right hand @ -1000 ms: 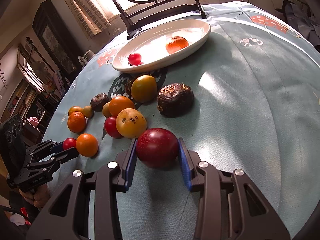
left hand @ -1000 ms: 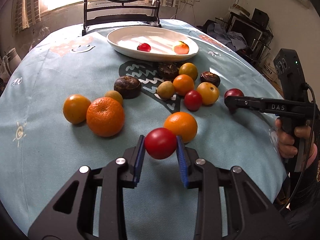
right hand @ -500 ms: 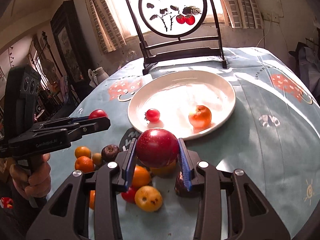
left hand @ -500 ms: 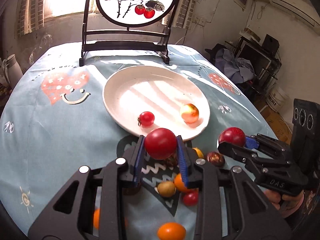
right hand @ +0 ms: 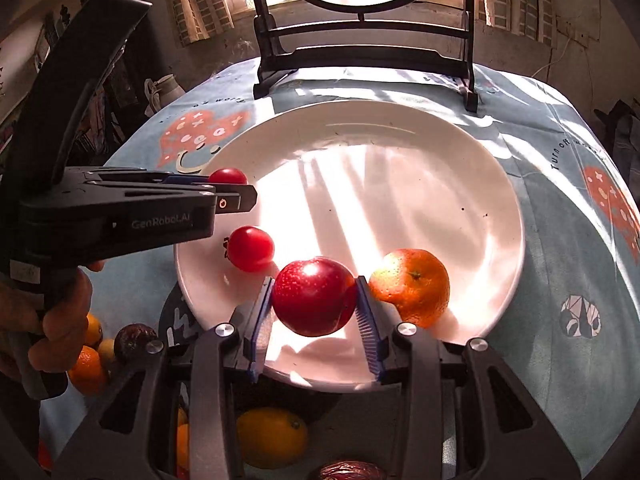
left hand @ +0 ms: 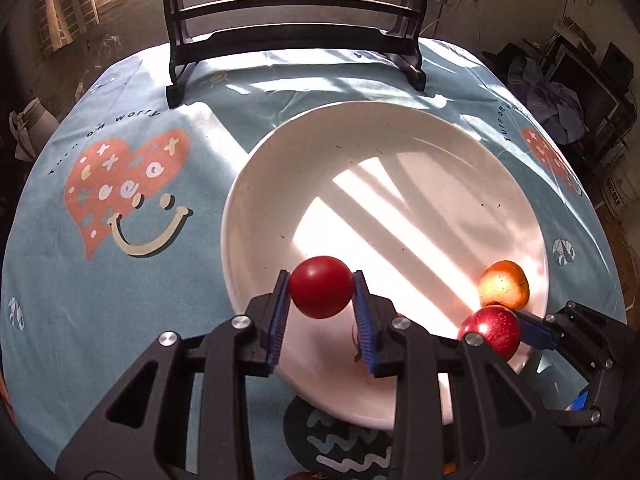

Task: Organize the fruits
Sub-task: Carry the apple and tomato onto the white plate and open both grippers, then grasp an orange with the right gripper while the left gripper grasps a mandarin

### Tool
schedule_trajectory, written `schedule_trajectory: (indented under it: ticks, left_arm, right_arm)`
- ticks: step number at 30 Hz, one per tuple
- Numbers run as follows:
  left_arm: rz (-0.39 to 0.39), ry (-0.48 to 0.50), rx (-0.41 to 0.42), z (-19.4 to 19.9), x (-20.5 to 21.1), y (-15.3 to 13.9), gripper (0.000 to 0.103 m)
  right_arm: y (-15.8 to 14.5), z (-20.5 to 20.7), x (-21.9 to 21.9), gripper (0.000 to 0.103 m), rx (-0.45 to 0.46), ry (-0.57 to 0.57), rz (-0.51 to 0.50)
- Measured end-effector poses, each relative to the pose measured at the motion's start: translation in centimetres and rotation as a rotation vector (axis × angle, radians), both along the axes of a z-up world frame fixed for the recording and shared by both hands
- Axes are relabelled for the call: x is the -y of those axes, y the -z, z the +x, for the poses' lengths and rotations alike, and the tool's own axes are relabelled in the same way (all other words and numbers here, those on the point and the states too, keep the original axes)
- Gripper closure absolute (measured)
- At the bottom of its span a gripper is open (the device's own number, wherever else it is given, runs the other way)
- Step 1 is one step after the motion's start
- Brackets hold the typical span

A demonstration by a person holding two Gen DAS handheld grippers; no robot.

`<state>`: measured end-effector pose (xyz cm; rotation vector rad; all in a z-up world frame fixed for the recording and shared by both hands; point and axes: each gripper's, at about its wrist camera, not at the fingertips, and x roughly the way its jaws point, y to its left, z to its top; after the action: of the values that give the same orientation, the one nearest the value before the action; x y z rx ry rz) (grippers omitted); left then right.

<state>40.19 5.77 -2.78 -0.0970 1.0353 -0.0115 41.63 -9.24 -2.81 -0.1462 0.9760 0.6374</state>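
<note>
My left gripper (left hand: 321,296) is shut on a red tomato (left hand: 321,293) and holds it above the near left part of the white plate (left hand: 256,184). My right gripper (right hand: 316,304) is shut on a speckled red fruit (right hand: 315,295) above the plate's near rim (right hand: 516,208). On the plate lie an orange (right hand: 412,286) and a small red tomato (right hand: 251,248). The right gripper with its red fruit (left hand: 491,329) shows at the lower right of the left wrist view, next to the orange (left hand: 505,285). The left gripper and its tomato (right hand: 227,177) show at the left of the right wrist view.
A black stand (left hand: 296,40) with a round painted panel stands behind the plate on the blue patterned tablecloth (left hand: 120,184). Several loose fruits lie on the cloth before the plate: oranges (right hand: 86,364), a yellow fruit (right hand: 272,436) and dark brown ones (right hand: 134,340).
Both grippers have moved forward with their fruits and now hang over the plate's near part. The loose fruits have dropped out of the left wrist view.
</note>
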Motion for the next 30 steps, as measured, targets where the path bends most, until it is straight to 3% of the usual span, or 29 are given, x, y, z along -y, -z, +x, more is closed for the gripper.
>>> schedule_trajectory:
  ticks: [1, 4, 5, 10, 13, 14, 15, 18, 21, 24, 30]
  left_arm:
    - [0.008, -0.007, -0.001, -0.1, -0.1, -0.1, 0.051]
    - [0.011, -0.019, 0.082, -2.2, -0.3, -2.5, 0.013]
    - [0.016, -0.030, 0.117, -3.4, -0.4, -3.5, 0.011]
    - [0.014, -0.020, 0.234, -10.5, -2.1, -6.1, 0.004]
    - [0.030, -0.069, 0.276, -14.6, -3.9, -5.7, 0.002]
    - [0.033, -0.089, 0.281, -15.7, -4.6, -5.3, 0.002]
    - [0.028, -0.109, 0.287, -16.6, -5.4, -4.9, 0.002]
    - [-0.044, -0.183, 0.307, -19.1, -7.9, -3.3, 0.002]
    - [-0.099, -0.294, 0.292, -20.3, -10.2, -2.2, 0.002]
    - [-0.053, -0.434, 0.305, -21.0, -12.1, -1.9, 0.002]
    - [-0.052, -0.475, 0.318, -21.7, -12.9, -2.0, 0.002]
  right_arm:
    - [-0.1, 0.0, -0.1, 0.061, 0.011, 0.000, -0.016]
    - [-2.0, -1.1, 0.6, 0.052, 0.053, 0.007, 0.007]
    - [-2.9, -1.8, 0.9, 0.051, 0.075, 0.001, 0.027]
    - [-5.6, -7.1, 2.6, 0.051, 0.166, -0.037, 0.114]
    - [-4.9, -10.7, 3.0, 0.051, 0.129, -0.080, 0.187]
    - [-4.3, -11.7, 2.8, 0.041, 0.095, -0.099, 0.200]
    - [-3.8, -12.6, 2.6, 0.038, 0.058, -0.119, 0.211]
    - [-3.4, -15.3, 1.2, 0.038, 0.044, -0.193, 0.238]
    - [-3.5, -17.2, -0.1, 0.038, 0.072, -0.255, 0.215]
    - [-2.5, -17.9, -1.1, 0.038, 0.053, -0.275, 0.158]
    - [-1.3, -18.9, -2.3, 0.038, 0.038, -0.331, 0.081]
